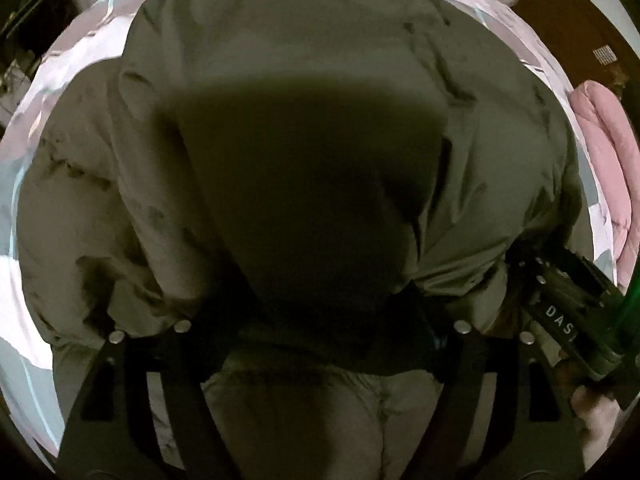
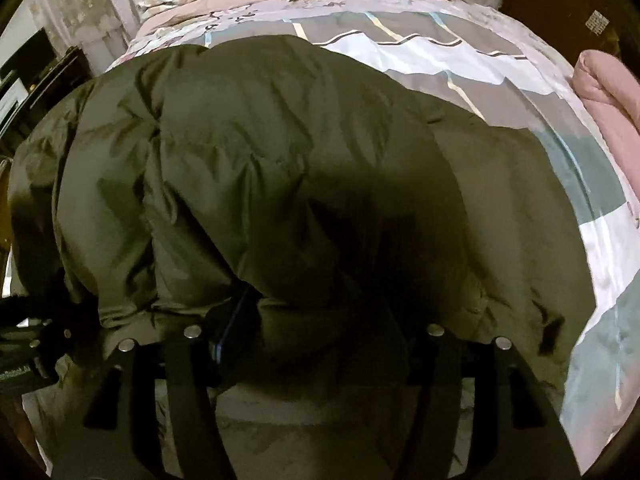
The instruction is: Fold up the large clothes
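Two black two-finger grippers press down into one puffy olive-green padded jacket (image 1: 280, 80) that lies spread on a bed with a grey, white and pink patchwork cover (image 2: 460, 56). The left gripper (image 1: 324, 320) has its jaws apart with a thick fold of jacket bulging between them; whether the pads pinch it is hard to tell in the shadow. The right gripper (image 2: 316, 316) likewise stands apart around a bulging fold. A pink quilted blanket (image 2: 608, 92) lies at the bed's edge.
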`<state>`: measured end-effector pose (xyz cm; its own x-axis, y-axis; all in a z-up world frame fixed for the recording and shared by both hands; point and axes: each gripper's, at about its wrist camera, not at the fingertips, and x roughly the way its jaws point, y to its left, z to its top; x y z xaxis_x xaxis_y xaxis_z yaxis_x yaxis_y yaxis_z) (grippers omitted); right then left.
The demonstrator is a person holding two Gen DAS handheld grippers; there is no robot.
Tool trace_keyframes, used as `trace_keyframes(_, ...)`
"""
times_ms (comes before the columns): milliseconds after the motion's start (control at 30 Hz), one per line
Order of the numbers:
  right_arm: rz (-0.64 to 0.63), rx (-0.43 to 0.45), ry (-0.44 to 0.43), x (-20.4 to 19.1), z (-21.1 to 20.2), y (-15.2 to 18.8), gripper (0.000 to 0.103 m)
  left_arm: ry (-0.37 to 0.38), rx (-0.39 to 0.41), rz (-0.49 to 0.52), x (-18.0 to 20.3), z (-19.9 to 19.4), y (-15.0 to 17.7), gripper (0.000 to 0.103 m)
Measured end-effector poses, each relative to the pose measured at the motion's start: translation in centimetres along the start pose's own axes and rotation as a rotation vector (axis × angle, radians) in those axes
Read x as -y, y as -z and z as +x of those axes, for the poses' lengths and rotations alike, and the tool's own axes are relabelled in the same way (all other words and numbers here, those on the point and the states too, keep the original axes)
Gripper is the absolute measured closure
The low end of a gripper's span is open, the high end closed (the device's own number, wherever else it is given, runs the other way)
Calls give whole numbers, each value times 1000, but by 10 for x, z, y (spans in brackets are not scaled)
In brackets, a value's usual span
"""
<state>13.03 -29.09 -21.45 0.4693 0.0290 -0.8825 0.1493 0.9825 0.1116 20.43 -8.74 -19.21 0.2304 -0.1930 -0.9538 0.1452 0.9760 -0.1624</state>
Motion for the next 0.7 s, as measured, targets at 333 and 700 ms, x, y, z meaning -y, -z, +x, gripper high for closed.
trace_keyframes(333,-109,-6,-39,-23,-52,25,40,11,-10,22,-9,-40,25,28)
trace_keyframes(700,-49,-29,23,-21,6,4,39,-35,-42,-50,-4,12,5,17)
